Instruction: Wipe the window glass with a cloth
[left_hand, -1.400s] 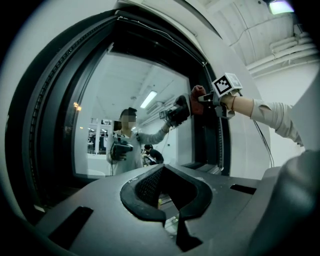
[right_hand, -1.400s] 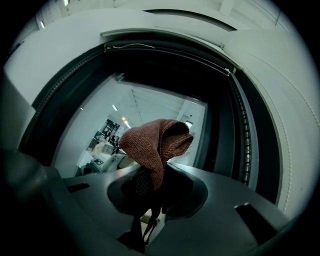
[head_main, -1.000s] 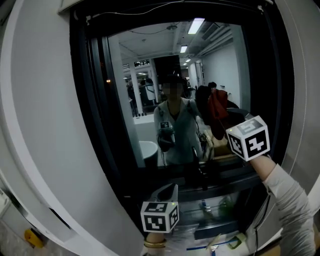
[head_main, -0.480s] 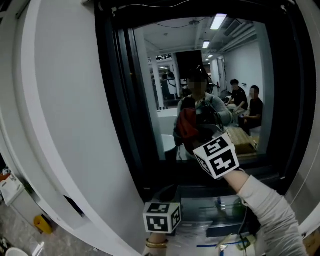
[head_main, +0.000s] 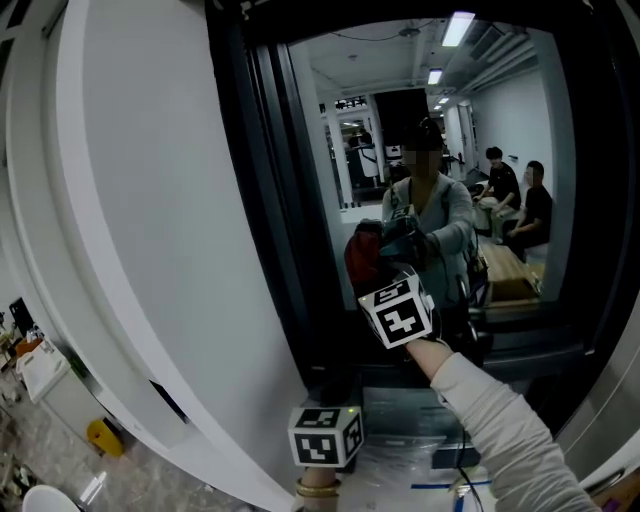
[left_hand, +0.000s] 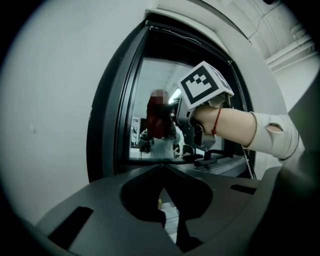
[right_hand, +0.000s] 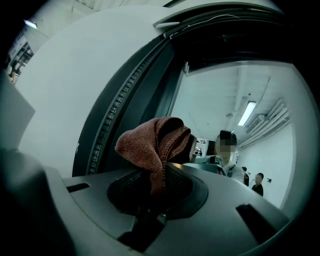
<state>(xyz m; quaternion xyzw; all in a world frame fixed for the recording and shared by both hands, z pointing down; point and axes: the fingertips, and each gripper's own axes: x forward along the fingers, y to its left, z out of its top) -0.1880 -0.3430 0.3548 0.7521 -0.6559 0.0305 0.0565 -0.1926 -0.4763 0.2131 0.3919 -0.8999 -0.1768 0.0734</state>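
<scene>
**Item: cloth (right_hand: 155, 142), rust-brown, knitted.** A lower fold is being pinched in the clenched jaws of the right claw (right_hand: 150, 197). The rest is being left to bunch and flop over the jaw tips.

**Position.** The cloth is being held up against the window glass (head_main: 450, 120), low on the pane and close to its left edge, just beside the dark frame (head_main: 262, 200). Firm contact with the glass is being assumed; it cannot be confirmed from any view.

**Second claw.** The left claw (left_hand: 167, 200) is being carried low, beneath the window's bottom edge. Its jaws are drawn together at the tips, and nothing is being grasped.

**Condition of task.** A wiping stroke is judged to be under way near the pane's left edge.

**Hazards.**
- Only a small fold is being gripped, so the cloth is likely to be dragged out of the jaws by friction on the glass.
- If the loose bunch is being rolled back during a stroke, the glass could be struck or scratched by the bare jaw tips.
- With the frame so close, a leftward pass is at risk of being stopped against it, and the cloth of being snagged there.
</scene>
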